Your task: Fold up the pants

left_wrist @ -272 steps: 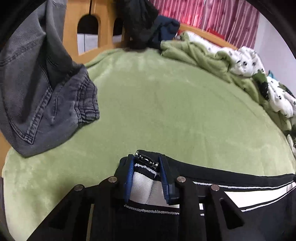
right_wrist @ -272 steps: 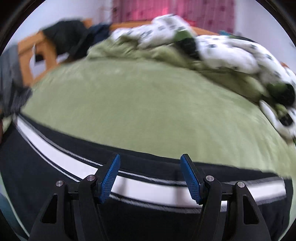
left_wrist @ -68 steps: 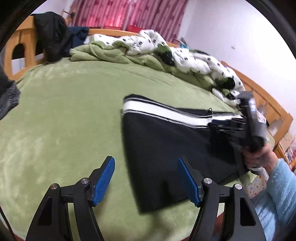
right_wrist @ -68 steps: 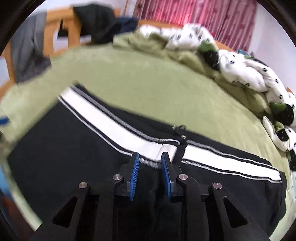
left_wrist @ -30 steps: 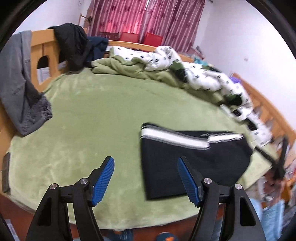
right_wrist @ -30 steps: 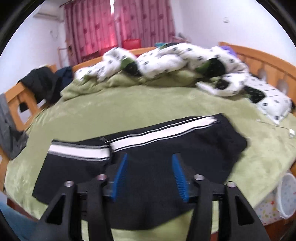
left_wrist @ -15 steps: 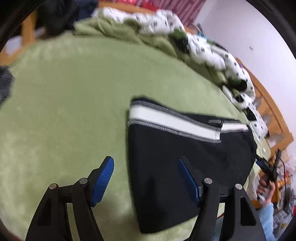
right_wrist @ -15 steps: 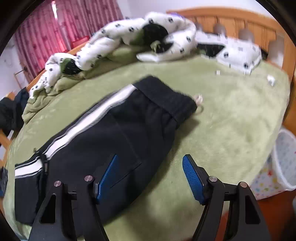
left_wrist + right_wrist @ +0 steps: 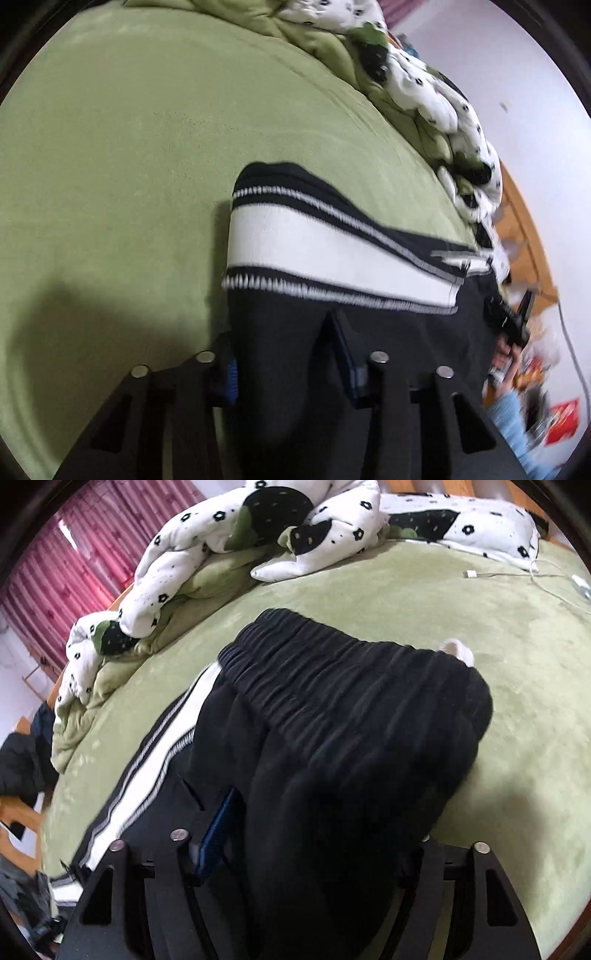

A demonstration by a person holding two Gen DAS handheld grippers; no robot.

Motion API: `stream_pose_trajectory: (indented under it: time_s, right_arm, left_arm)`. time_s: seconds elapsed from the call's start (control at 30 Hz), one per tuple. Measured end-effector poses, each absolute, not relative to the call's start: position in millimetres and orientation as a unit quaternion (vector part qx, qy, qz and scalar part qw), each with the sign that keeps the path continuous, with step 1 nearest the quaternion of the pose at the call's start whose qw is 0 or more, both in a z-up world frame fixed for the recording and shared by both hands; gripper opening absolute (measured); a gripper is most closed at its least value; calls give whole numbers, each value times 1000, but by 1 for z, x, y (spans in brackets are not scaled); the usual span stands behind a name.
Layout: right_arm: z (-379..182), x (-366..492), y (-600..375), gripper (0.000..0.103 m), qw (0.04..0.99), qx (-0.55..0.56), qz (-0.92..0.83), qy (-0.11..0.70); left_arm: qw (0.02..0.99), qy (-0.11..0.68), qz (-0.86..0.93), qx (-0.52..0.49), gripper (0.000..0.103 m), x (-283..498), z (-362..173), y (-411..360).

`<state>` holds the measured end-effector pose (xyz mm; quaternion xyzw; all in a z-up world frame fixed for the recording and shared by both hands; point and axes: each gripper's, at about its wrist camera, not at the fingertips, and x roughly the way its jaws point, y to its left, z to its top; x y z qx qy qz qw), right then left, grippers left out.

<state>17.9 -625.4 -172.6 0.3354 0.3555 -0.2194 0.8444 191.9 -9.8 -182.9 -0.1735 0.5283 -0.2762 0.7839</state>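
Black knit with a broad white stripe: pants (image 9: 332,254), lying already doubled over on the green blanket (image 9: 129,147), folded end toward the left and near the bed's front edge. Seen from the left wrist, with plain plush to the left of the garment and a spotted quilt (image 9: 424,81) bunched at the far side, well apart from the work.

Left gripper (image 9: 288,369): spread wide, gripping nothing. One blue pad just off the folded edge, the other over the black cloth, so straddling that end. Probably placed so to take up all layers at once for one more fold. Blurred here, so contact with the cloth hard to judge.

Further right, from the right wrist: elastic waistband (image 9: 332,672) lying across the middle, stripe running off to the left toward the red curtain (image 9: 55,579). Right gripper (image 9: 317,834) likewise parted, with a mound of black fabric between the fingers. Only the left pad visible, the right one hidden behind cloth. Apparently set at the waist end to mirror the other grip. White charging cable (image 9: 517,574) far right, clear of the fold path.
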Motion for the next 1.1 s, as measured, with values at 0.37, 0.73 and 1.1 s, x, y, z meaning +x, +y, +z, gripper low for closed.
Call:
stream_pose_trajectory:
  time_s: [0.37, 0.73, 1.1]
  right_arm:
    - [-23, 27, -516, 23, 922, 214, -225, 233]
    - [4, 85, -452, 22, 942, 246, -102, 204]
    - [-170, 132, -486, 35, 874, 308, -123, 356]
  left_arm:
    - [810, 455, -305, -209, 11, 179, -105, 0]
    - [854, 451, -189, -177, 13, 240, -56, 127]
    - [857, 505, -87, -54, 42, 269, -149, 125]
